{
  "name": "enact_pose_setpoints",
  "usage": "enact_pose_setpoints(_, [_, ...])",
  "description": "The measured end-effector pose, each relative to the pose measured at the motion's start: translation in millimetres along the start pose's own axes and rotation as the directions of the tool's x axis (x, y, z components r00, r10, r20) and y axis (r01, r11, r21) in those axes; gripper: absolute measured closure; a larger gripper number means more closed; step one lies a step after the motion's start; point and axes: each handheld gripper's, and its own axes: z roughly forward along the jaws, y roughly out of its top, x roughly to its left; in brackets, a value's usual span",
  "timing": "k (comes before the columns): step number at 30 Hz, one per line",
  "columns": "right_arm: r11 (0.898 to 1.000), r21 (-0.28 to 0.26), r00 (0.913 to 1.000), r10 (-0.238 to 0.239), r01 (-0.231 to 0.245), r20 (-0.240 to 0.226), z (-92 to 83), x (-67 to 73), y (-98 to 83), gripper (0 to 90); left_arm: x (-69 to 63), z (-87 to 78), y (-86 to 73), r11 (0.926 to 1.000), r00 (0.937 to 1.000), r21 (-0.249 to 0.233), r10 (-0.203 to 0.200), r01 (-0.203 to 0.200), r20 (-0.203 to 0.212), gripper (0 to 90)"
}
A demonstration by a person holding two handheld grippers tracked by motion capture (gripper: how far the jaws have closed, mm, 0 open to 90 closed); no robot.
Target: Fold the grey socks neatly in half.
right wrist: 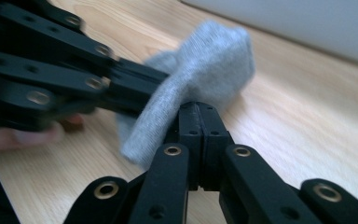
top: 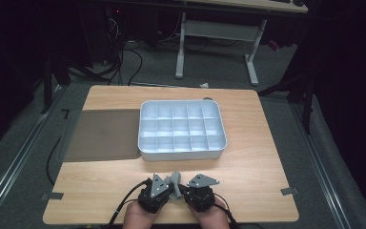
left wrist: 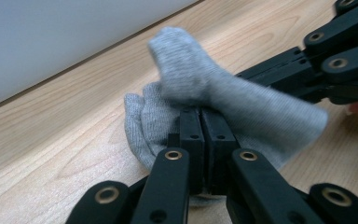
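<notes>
A grey sock (top: 175,181) is held just above the wooden table (top: 257,167) near its front edge, between my two grippers. My left gripper (top: 170,192) is shut on the sock from the left, and my right gripper (top: 181,190) is shut on it from the right. In the left gripper view the jaws (left wrist: 200,116) are closed on the sock (left wrist: 261,114), which drapes over the right gripper's fingers (left wrist: 284,70). The right gripper view has its gripper (right wrist: 199,108) clamped on the sock (right wrist: 209,56), with the left gripper's fingers (right wrist: 74,74) reaching in from the left.
A white tray (top: 181,155) with several empty compartments sits mid-table just beyond the grippers. A grey mat (top: 102,136) lies to its left. A white-legged desk (top: 219,28) and cables stand on the floor behind the table.
</notes>
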Motion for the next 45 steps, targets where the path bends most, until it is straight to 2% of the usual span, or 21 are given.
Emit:
enact_pose_setpoints(2, [1.000,-0.013,0.9997,-0.025,0.025,0.008,-1.9,5.0,4.0,90.0,0.6,-0.4,-0.3,1.0000,1.0000,0.001,-0.004,0.004,0.001,87.9])
enact_pose_setpoints(7, [0.998,-0.037,0.9987,-0.052,0.052,0.002,-4.9,9.0,7.9,90.0,1.6,-0.2,-0.2,1.0000,1.0000,0.001,-0.007,0.007,0.006,87.9])
enact_pose_setpoints(12, [0.999,-0.034,0.9992,-0.040,0.040,0.000,-4.9,4.9,6.5,90.0,3.8,0.1,0.3,0.9993,0.9988,-0.001,-0.038,0.038,0.029,85.4])
enact_pose_setpoints(18, [0.999,-0.037,0.9997,-0.023,0.024,0.011,-5.2,1.4,1.2,90.0,1.9,1.1,1.7,0.9984,0.9983,-0.009,-0.056,0.056,0.015,82.7])
enact_pose_setpoints(20, [0.999,-0.039,0.9998,-0.018,0.018,0.012,-6.7,0.9,-1.3,90.0,2.9,0.5,2.3,0.9977,0.9975,-0.013,-0.066,0.066,0.023,79.9])
enact_pose_setpoints(21, [0.999,-0.039,0.9997,-0.017,0.018,0.019,-8.8,0.0,-3.2,90.0,3.6,-0.3,2.8,0.9971,0.9969,-0.017,-0.074,0.074,0.028,75.5])
enact_pose_setpoints(24, [0.999,-0.037,0.9997,-0.014,0.015,0.020,-9.8,-1.5,-4.9,90.0,5.0,-7.5,6.6,0.9958,0.9958,-0.030,-0.086,0.087,0.032,70.9])
enact_pose_setpoints(25, [0.999,-0.035,0.9996,-0.016,0.016,0.021,-9.7,-2.6,-6.5,90.0,5.4,-12.3,8.2,0.9953,0.9959,-0.045,-0.084,0.086,0.033,67.2])
enact_pose_setpoints(27, [0.999,-0.032,0.9997,-0.016,0.017,0.020,-9.3,-3.1,-7.1,90.0,7.5,-21.5,10.3,0.9930,0.9958,-0.078,-0.086,0.088,0.032,65.7])
enact_pose_setpoints(30, [0.999,-0.030,0.9998,-0.011,0.012,0.017,-8.0,-4.2,-7.8,90.0,17.0,-33.2,9.1,0.9887,0.9939,-0.102,-0.108,0.110,0.022,63.0])
enact_pose_setpoints(31, [0.999,-0.030,0.9998,-0.011,0.012,0.016,-7.8,-4.3,-7.8,90.0,20.6,-35.4,7.5,0.9889,0.9932,-0.093,-0.116,0.116,-0.001,65.2])
enact_pose_setpoints(33, [0.999,-0.031,0.9998,-0.016,0.016,0.014,-7.6,-4.0,-7.6,90.0,27.8,-36.6,3.2,0.9899,0.9914,-0.066,-0.128,0.126,-0.027,77.2])
enact_pose_setpoints(34, [0.999,-0.031,0.9998,-0.016,0.016,0.014,-7.6,-4.0,-7.6,90.0,30.5,-36.7,0.8,0.9892,0.9903,-0.061,-0.135,0.133,-0.033,77.2])
enact_pose_setpoints(35, [0.999,-0.029,0.9998,-0.017,0.017,0.014,-8.0,-3.8,-7.4,90.0,32.1,-36.0,-1.3,0.9889,0.9894,-0.052,-0.141,0.139,-0.035,80.8])
enact_pose_setpoints(37, [0.999,-0.029,0.9997,-0.019,0.019,0.013,-8.2,-3.7,-7.2,90.0,32.3,-32.3,-4.2,0.9912,0.9904,-0.022,-0.131,0.130,-0.044,81.6])
enact_pose_setpoints(40, [0.999,-0.028,0.9996,-0.024,0.024,0.012,-9.4,-3.0,-5.8,90.0,29.2,-24.4,-6.5,0.9922,0.9918,0.017,-0.123,0.123,-0.034,82.6])
enact_pose_setpoints(45, [0.999,-0.031,0.9993,-0.038,0.038,0.002,-11.4,-0.9,-2.2,90.0,22.3,-19.7,-4.9,0.9945,0.9947,0.028,-0.101,0.101,-0.019,82.7])
